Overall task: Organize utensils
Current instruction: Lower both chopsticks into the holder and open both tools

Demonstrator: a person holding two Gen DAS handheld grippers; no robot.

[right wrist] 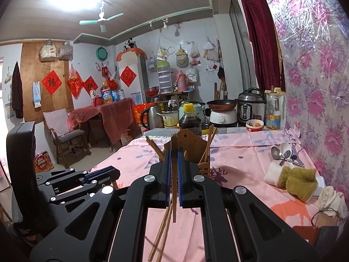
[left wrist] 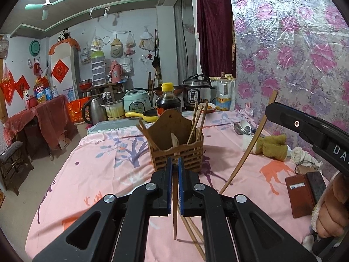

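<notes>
left claw [left wrist: 175, 163] clamped, right claw [right wrist: 173, 154] clamped

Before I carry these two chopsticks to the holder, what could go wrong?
Each gripper pinches one chopstick: left gripper holds a chopstick upright, right gripper another chopstick. A thin stick may pivot or slip out. The wooden holder already has angled chopsticks that could block entry. Loose chopsticks below might get knocked.

A lived-in home's kitchen corner: rice cooker [left wrist: 137, 103], pressure cooker [right wrist: 250, 107] and kettle [right wrist: 151, 116] crowd the counter, red paper charms [right wrist: 128, 76] hang on walls, ceiling fan [right wrist: 101, 21] overhead.
</notes>
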